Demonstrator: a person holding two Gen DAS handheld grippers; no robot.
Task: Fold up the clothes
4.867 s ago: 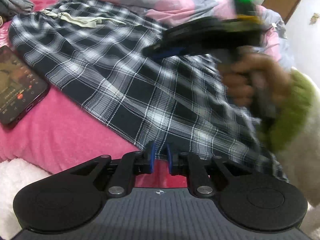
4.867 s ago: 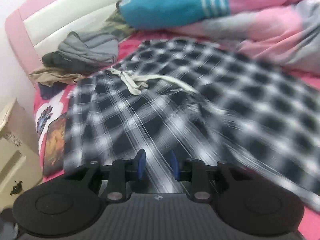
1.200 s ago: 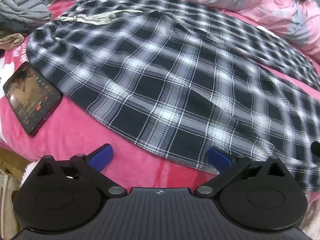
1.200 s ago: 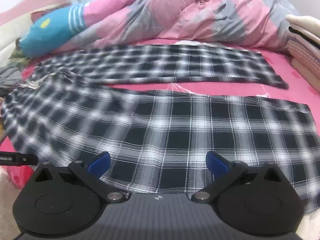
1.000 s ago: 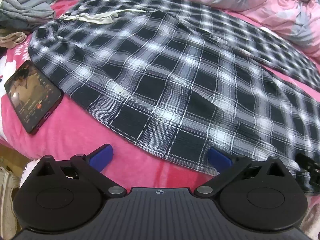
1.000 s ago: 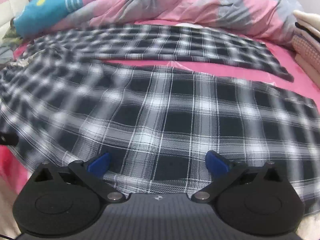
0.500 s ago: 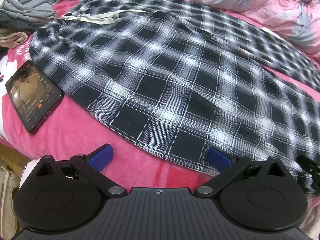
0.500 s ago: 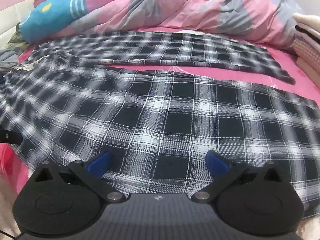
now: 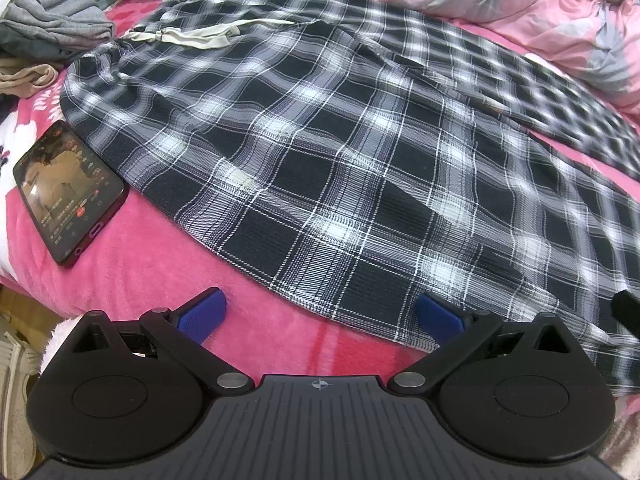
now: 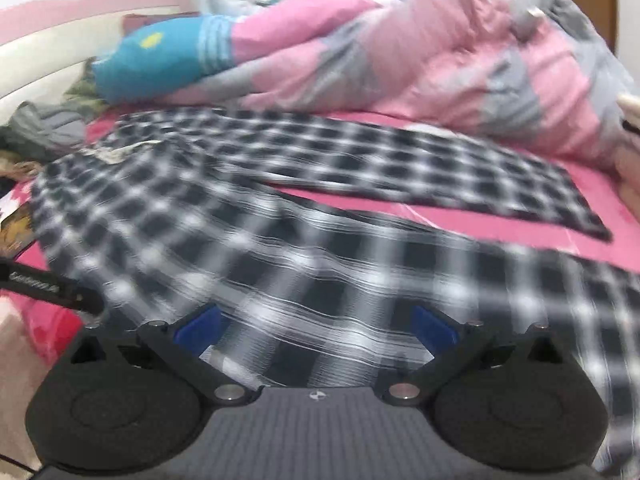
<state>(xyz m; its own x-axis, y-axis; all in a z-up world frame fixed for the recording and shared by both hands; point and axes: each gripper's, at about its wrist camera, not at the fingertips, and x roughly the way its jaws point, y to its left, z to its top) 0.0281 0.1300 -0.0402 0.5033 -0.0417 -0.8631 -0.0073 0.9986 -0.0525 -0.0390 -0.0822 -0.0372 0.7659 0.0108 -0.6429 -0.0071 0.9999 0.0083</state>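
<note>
The plaid trousers (image 9: 340, 168) lie spread flat on the pink bed (image 9: 160, 272), legs apart. Left gripper (image 9: 320, 316) and right gripper (image 10: 316, 324) hover at the near edge, jaws wide, holding nothing; a fold calls for pinching that near leg's edge

Left gripper (image 9: 320, 314): matte black body w/ two round disc housings, ribbed dark-grey centre plate bearing a small crosshair mark, silver pivot screws each side, angular black link arms ending in blue pads (image 9: 200, 314). Right gripper (image 10: 316, 326): same build, black discs, ribbed grey plate w/ crosshair emblem, silver screws, blue fingertips (image 10: 434, 328). Thin black cable trails off its lower-left corner. Picture blurred there, so finer markings can't be read.
</note>
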